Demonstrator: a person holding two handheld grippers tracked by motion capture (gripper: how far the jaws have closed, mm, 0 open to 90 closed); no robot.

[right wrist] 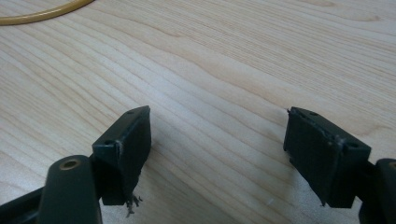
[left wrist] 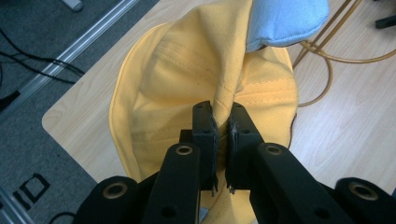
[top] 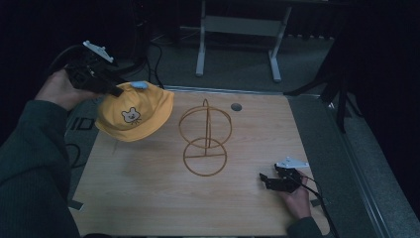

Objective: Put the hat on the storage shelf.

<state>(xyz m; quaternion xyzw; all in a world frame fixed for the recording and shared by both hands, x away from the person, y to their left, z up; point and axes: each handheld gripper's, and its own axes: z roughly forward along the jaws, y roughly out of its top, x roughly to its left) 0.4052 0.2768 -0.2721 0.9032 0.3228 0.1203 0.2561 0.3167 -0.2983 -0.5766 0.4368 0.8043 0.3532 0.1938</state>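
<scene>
A yellow child's cap (top: 134,117) with a small bear patch and a light blue brim (top: 139,85) hangs above the table's far left part. My left gripper (top: 117,90) is shut on a fold of its yellow cloth (left wrist: 223,93); the cap (left wrist: 187,79) hangs below the jaws, the blue brim (left wrist: 285,21) farther off. A gold wire stand (top: 205,139), two rings on a round base, is upright at mid-table, right of the cap. My right gripper (top: 265,179) rests low at the near right, open (right wrist: 217,135), with bare wood between its jaws.
The wooden table (top: 148,198) has a round grey grommet (top: 236,106) near its far edge. Black cables (top: 153,59) and a grey desk frame (top: 237,29) stand on the floor beyond. A curve of the stand's base (right wrist: 42,14) shows in the right gripper view.
</scene>
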